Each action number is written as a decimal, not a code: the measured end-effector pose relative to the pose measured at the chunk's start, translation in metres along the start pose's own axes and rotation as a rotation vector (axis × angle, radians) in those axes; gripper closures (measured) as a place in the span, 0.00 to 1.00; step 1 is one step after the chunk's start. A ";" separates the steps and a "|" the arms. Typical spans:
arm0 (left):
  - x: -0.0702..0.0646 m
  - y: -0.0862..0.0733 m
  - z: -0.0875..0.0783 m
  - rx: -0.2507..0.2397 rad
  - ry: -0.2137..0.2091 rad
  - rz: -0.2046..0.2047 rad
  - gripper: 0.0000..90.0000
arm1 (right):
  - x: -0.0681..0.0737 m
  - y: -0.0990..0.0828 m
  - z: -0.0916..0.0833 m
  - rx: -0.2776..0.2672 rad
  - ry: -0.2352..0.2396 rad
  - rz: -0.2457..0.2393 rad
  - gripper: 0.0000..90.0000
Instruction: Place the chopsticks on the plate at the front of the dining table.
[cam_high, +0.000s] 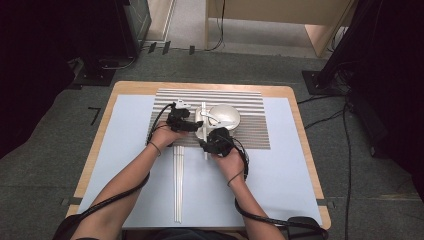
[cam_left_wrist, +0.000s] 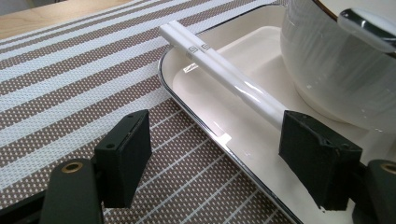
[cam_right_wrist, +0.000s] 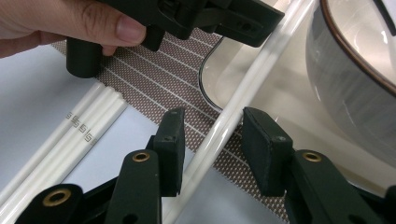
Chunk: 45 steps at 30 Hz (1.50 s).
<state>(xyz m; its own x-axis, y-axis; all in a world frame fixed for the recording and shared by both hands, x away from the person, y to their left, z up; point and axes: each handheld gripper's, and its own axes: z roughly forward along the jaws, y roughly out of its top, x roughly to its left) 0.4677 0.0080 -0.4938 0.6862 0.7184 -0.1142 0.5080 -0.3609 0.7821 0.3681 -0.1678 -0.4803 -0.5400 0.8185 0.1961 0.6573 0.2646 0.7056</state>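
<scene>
A pair of white chopsticks (cam_high: 203, 111) lies lengthwise over a small white tray (cam_left_wrist: 196, 93) on the striped placemat (cam_high: 250, 130). In the left gripper view their printed ends (cam_left_wrist: 196, 49) rest over the tray's rim and the sticks run behind the right jaw. My left gripper (cam_left_wrist: 217, 126) stands open, its left jaw over the placemat. My right gripper (cam_right_wrist: 212, 121) is open, with the chopsticks (cam_right_wrist: 229, 116) between its pads and a gap on each side. A white bowl (cam_left_wrist: 336, 74) with a metal spoon (cam_left_wrist: 369, 25) sits on the tray beside the sticks.
Several more white chopsticks (cam_high: 177, 185) lie side by side on the pale blue mat (cam_high: 280, 175), left of my right gripper (cam_high: 215, 141). My left gripper (cam_high: 180, 120) and the hand holding it sit close across the tray. The bowl (cam_high: 225, 116) stands just beyond both.
</scene>
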 end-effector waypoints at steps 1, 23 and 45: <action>0.000 0.000 0.000 0.000 0.001 0.002 0.28 | 0.000 0.000 0.000 0.000 0.001 -0.001 0.67; 0.000 0.001 -0.001 -0.003 -0.001 0.001 0.28 | -0.003 -0.001 -0.002 -0.008 0.020 -0.002 0.60; -0.001 -0.004 -0.009 0.018 -0.014 -0.004 0.28 | -0.009 -0.002 -0.008 -0.007 0.030 -0.040 0.52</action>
<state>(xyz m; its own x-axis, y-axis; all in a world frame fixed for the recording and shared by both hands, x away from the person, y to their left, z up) 0.4607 0.0143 -0.4910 0.6915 0.7113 -0.1258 0.5196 -0.3688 0.7707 0.3676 -0.1792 -0.4779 -0.5812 0.7919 0.1875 0.6312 0.2932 0.7180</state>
